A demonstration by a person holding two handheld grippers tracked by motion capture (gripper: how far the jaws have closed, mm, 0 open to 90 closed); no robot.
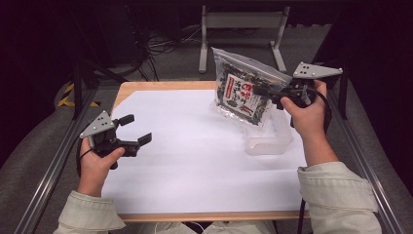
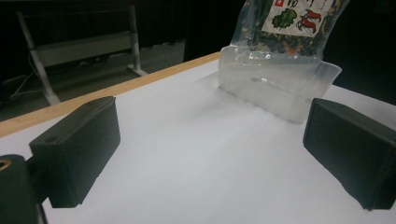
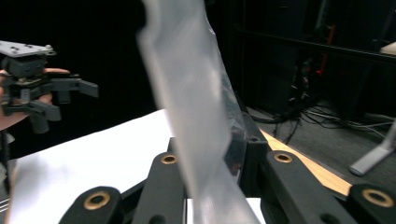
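- Table (image 1: 146, 87): a wooden top, seen in the high view with its pale edge exposed at the far and near sides; most of its surface is covered by a white sheet (image 1: 185, 161).
- Metal stand (image 1: 243, 22): a grey frame is seen on the floor beyond the far edge of the table, with dark cables lying near it.
- Snack bag (image 1: 241, 90): a clear plastic packet with a printed label in red, white and green, filled with dark contents. It is held up in the air, tilted, over the right far part of the sheet, its lower edge just above the container. In the right gripper view its clear upper edge is seen rising between that gripper's jaws.
- Clear plastic container (image 1: 268, 141): a shallow transparent tub is set on the sheet at the right, directly beneath the bag.
- Right gripper (image 1: 275, 92): held in the person's right hand (image 1: 304, 114), raised above the table; its jaws are closed on the side edge of the snack bag.
- Left gripper (image 1: 136, 130): held in the person's left hand (image 1: 100, 161) low over the left part of the sheet, well apart from the bag; its jaws are spread wide and nothing is held between them.
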